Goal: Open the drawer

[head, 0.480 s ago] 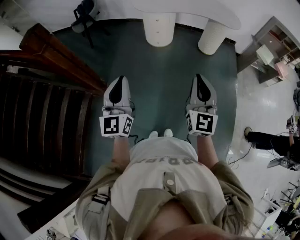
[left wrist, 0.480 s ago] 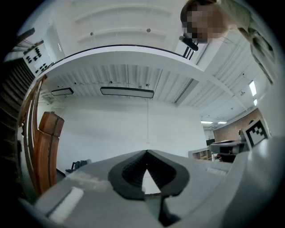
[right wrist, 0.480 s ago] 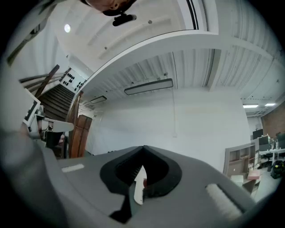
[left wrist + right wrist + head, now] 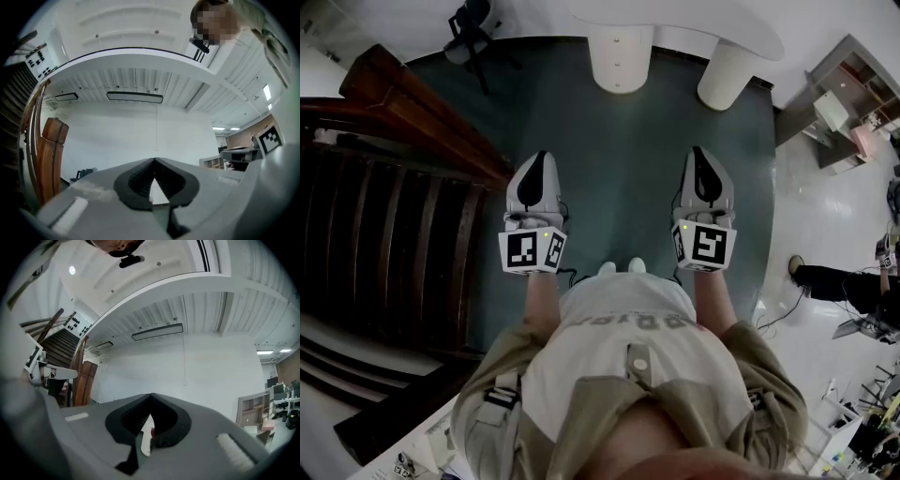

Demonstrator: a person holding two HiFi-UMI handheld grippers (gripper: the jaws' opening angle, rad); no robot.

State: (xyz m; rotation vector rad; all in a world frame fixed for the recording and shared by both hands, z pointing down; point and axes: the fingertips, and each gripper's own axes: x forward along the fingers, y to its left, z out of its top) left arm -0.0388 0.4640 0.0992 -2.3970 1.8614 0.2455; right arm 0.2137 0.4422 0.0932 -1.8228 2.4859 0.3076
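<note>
The left gripper point(image 4: 540, 161) and right gripper point(image 4: 699, 155) hung side by side over the dark green floor point(image 4: 619, 169), each with its fingers pressed together on nothing. A white table point(image 4: 703, 26) stood on the far side and a wooden staircase point(image 4: 394, 197) on the left. No drawer could be made out.

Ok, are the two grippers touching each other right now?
Apart. The head view shows a broad stretch of green carpet between the left gripper and the right gripper.
</note>
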